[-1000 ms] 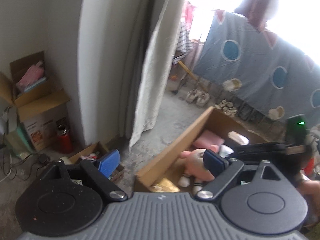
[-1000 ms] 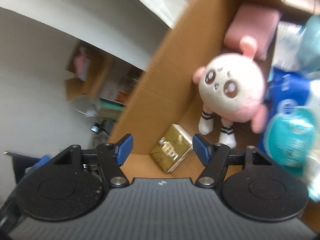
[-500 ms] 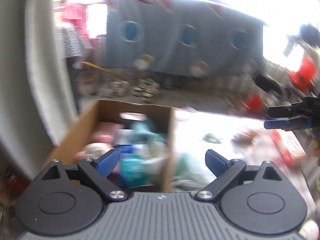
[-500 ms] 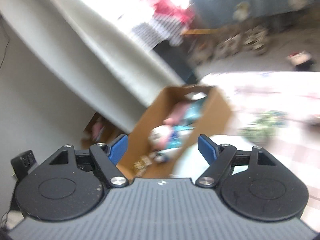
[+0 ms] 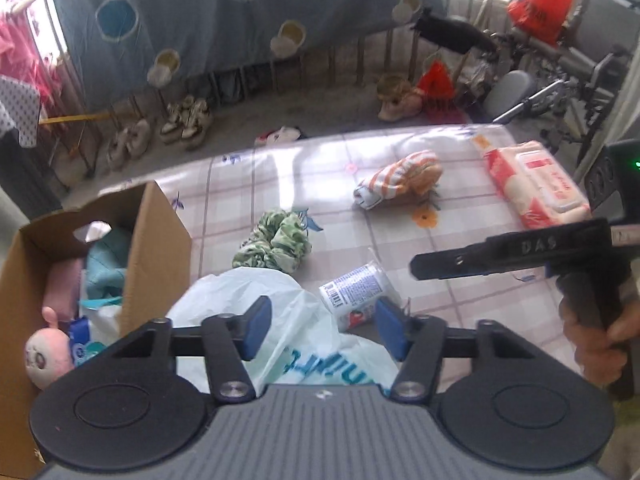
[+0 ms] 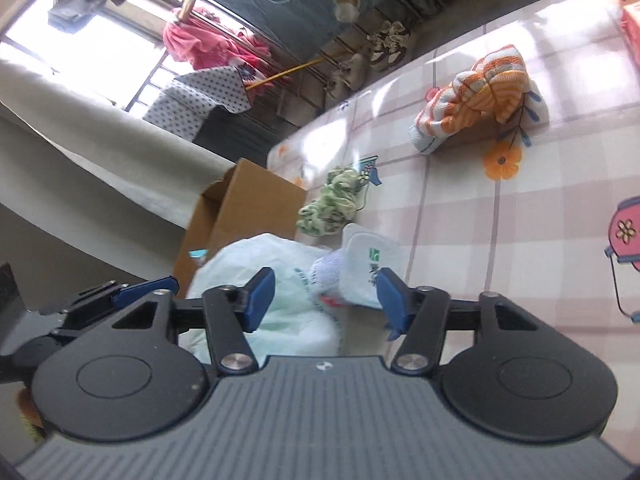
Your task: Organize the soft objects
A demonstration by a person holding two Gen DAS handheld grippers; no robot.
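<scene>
Both grippers hover over the checked tablecloth (image 5: 460, 280), jaws closing. My left gripper (image 5: 324, 330) is above a white plastic bag (image 5: 256, 300); the bag shows between its pads without being pressed. My right gripper (image 6: 326, 300) frames the same bag (image 6: 280, 280) and a small tissue pack (image 6: 368, 268), gripping neither. Farther out lie a green patterned cloth (image 5: 276, 240) and an orange striped cloth (image 5: 400, 178). A cardboard box (image 5: 156, 240) at the left holds a pink plush toy (image 5: 44, 356) and other soft things.
A pink pack of wipes (image 5: 536, 184) lies at the table's far right. A hand (image 5: 600, 340) holds the right tool at the right edge. Beyond the table are shoes (image 5: 188, 120), a hanging blue sheet (image 5: 240, 20) and a railing.
Both views have swung away from the box's inside to the table and its soft things. Both pairs of jaws stand narrower than half a second ago.
</scene>
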